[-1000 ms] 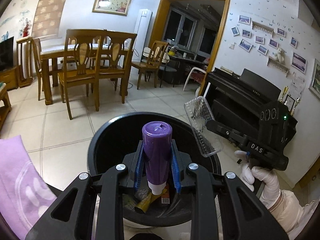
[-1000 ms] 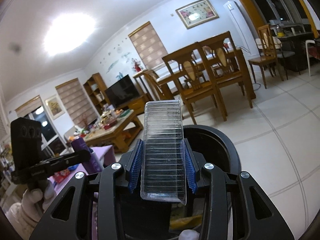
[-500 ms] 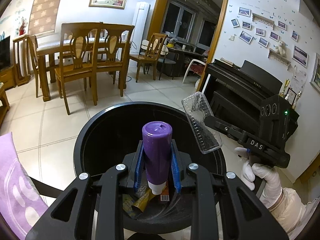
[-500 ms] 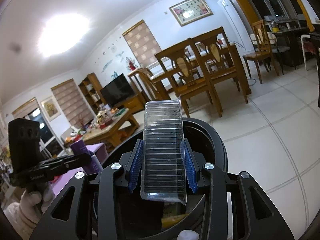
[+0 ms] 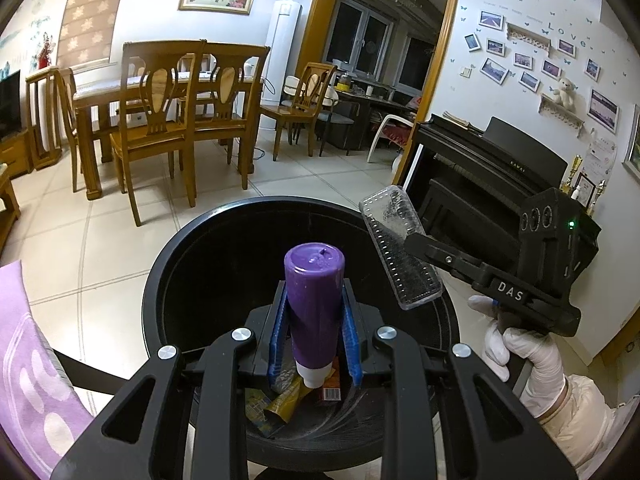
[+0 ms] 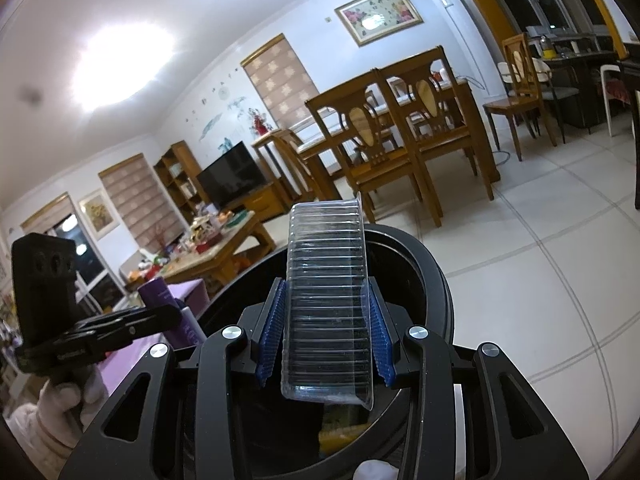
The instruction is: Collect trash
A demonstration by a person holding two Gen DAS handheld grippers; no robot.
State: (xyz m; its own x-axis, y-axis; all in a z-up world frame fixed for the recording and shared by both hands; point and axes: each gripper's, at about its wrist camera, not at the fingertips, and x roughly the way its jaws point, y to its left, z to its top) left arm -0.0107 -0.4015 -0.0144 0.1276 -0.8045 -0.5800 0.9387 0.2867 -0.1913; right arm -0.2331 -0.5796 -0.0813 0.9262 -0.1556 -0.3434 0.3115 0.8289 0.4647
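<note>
Tiled floor point(image 5: 120, 248), dining chairs point(image 5: 160, 120) behind. Over black bin point(image 5: 192, 264): left claw point(image 5: 315, 344) grips purple bottle point(image 5: 314, 304); right claw point(image 6: 325, 336) grips clear plastic tray point(image 6: 326, 304). Wrappers point(image 5: 280, 400) inside bin.

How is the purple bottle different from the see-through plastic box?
The purple bottle is round and solid-coloured; the clear plastic box is flat-sided, ribbed and see-through. The left gripper holds the bottle; the right gripper holds the box. Both are clamped above the black bin.

A ceiling lamp point(image 6: 120, 66) flares white at ten o'clock in the right wrist view, both sharp fisheye frames bowing and darkening toward their rims.
</note>
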